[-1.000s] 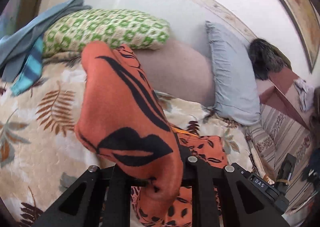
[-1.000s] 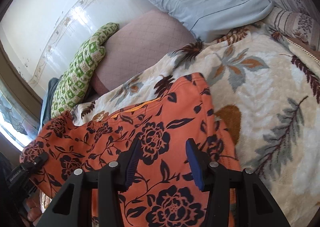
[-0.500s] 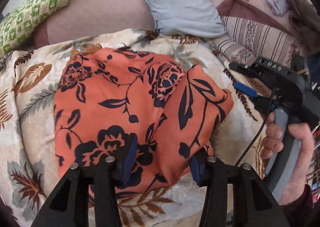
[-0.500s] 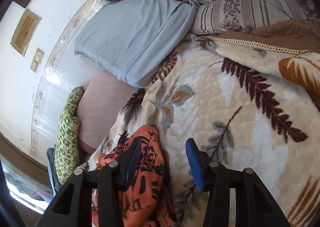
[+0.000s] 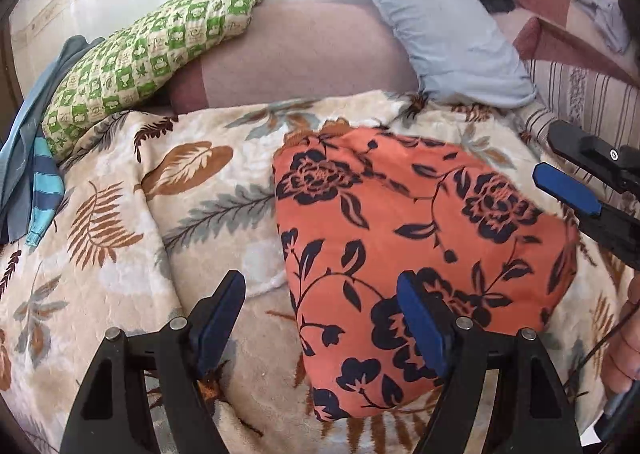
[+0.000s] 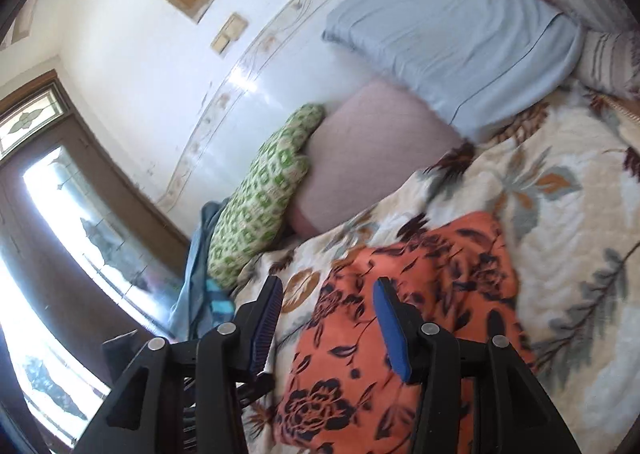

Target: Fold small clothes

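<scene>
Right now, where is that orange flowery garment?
The orange floral garment lies folded on the leaf-print blanket, right of centre in the left wrist view, below the light blue pillow. Neither open claw holds it.

One orange floral garment, three pillows, one leaf-print blanket, two tools.

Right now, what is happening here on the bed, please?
A person holds a gripper in each hand and is folding small clothes. An orange floral garment lies folded on the leaf-print blanket. The left gripper is open, one finger over the garment's edge, gripping nothing. The right gripper is open above it too. Pillows lie behind.
</scene>
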{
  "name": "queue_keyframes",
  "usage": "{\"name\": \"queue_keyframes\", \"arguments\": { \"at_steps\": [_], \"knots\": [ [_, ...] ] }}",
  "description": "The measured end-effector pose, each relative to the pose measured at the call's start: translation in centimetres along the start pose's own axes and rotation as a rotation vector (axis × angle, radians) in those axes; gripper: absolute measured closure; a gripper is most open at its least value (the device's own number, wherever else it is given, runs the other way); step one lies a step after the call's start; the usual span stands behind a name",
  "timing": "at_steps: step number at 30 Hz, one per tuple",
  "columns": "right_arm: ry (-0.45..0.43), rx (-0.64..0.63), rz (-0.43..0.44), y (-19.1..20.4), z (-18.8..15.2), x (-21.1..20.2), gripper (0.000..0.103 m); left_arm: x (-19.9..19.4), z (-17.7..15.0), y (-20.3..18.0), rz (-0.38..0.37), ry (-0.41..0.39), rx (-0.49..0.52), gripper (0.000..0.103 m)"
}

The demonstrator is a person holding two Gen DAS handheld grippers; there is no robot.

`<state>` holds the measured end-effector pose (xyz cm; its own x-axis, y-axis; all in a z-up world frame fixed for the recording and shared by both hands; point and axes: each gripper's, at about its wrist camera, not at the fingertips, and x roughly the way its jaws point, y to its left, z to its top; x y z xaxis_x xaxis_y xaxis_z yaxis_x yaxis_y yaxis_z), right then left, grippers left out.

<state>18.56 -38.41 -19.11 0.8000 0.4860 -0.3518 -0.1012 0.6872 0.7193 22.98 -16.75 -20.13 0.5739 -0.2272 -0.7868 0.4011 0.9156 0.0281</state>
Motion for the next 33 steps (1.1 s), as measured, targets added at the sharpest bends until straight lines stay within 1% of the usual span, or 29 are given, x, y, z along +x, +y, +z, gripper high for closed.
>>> {"name": "queue_keyframes", "arguments": {
  "at_steps": [1, 2, 3, 4, 5, 6, 7, 8, 10, 12, 14, 16, 17, 19, 21, 22, 23, 24, 25, 26, 27, 30, 33],
  "knots": [
    [0.068, 0.022, -0.025, -0.5, -0.5, 1.4, 0.052, 1.2, -0.6, -0.3, 0.021, 0.036, 0.022, 0.024],
    [0.128, 0.043, -0.102, -1.5, -1.0, 2.7, 0.053, 2.3, -1.2, -0.4, 0.032, 0.076, 0.036, 0.023],
    [0.187, 0.079, -0.208, -3.2, -1.7, 3.8, 0.053, 3.0, -1.8, -0.1, 0.023, 0.089, 0.022, 0.021],
    [0.244, 0.152, -0.282, -5.4, -2.3, 4.8, 0.064, 3.1, -2.1, 0.3, 0.002, 0.084, -0.01, 0.021],
    [0.248, 0.239, -0.28, -7.4, -2.8, 4.7, 0.086, 3.1, -2.1, 0.7, -0.01, 0.083, -0.037, 0.019],
    [0.226, 0.326, -0.233, -8.8, -2.7, 4.2, 0.093, 3.0, -1.9, 0.8, -0.018, 0.09, -0.045, 0.019],
    [0.23, 0.391, -0.183, -9.7, -2.6, 3.9, 0.094, 2.9, -1.5, 0.8, -0.019, 0.098, -0.038, 0.019],
    [0.228, 0.4, -0.168, -9.8, -2.5, 3.7, 0.094, 2.8, -1.0, 0.6, -0.013, 0.095, -0.023, 0.019],
    [0.216, 0.347, -0.193, -8.9, -2.3, 3.7, 0.094, 2.2, 0.4, 0.1, 0.014, 0.058, 0.01, 0.019],
    [0.201, 0.302, -0.205, -7.8, -2.0, 3.6, 0.09, 1.9, 2.5, -0.3, 0.032, 0.018, 0.04, 0.019],
    [0.159, 0.303, -0.18, -7.3, -1.4, 2.9, 0.09, 2.6, 4.9, -0.4, 0.071, 0.013, 0.055, 0.019],
    [0.122, 0.286, -0.158, -6.9, -0.8, 2.5, 0.09, 4.1, 7.1, -0.6, 0.089, 0.016, 0.064, 0.019],
    [0.107, 0.268, -0.158, -6.6, -0.6, 2.2, 0.09, 5.2, 8.1, -0.7, 0.105, 0.028, 0.071, 0.019],
    [0.071, 0.238, -0.166, -6.1, -0.1, 1.8, 0.089, 8.0, 9.8, -0.8, 0.15, 0.082, 0.078, 0.019],
    [0.042, 0.242, -0.167, -6.3, 0.1, 1.4, 0.088, 10.9, 10.7, -0.8, 0.164, 0.132, 0.063, 0.019],
    [0.051, 0.259, -0.164, -6.7, 0.1, 1.6, 0.088, 12.4, 10.9, -0.8, 0.161, 0.163, 0.057, 0.019],
    [0.085, 0.281, -0.168, -7.3, 0.0, 2.1, 0.088, 13.7, 10.8, -0.8, 0.154, 0.197, 0.055, 0.019],
    [0.143, 0.302, -0.188, -8.0, -0.2, 3.0, 0.088, 14.8, 10.4, -0.8, 0.154, 0.227, 0.055, 0.016],
    [0.202, 0.326, -0.215, -8.8, -0.7, 4.0, 0.087, 15.1, 10.1, -0.7, 0.158, 0.228, 0.045, 0.014],
    [0.212, 0.346, -0.218, -9.3, -1.0, 4.1, 0.087, 14.9, 10.1, -0.7, 0.169, 0.214, 0.036, 0.012],
    [0.2, 0.352, -0.212, -9.3, -1.0, 4.1, 0.087, 14.4, 10.2, -0.7, 0.169, 0.204, 0.04, 0.013],
    [0.2, 0.284, -0.235, -8.1, -0.3, 3.8, 0.087, 12.0, 9.9, -1.1, 0.176, 0.162, 0.077, 0.013],
    [0.18, 0.25, -0.234, -7.1, -0.2, 3.5, 0.087, 8.5, 8.6, -1.2, 0.186, 0.094, 0.089, 0.013]
  ]
}}
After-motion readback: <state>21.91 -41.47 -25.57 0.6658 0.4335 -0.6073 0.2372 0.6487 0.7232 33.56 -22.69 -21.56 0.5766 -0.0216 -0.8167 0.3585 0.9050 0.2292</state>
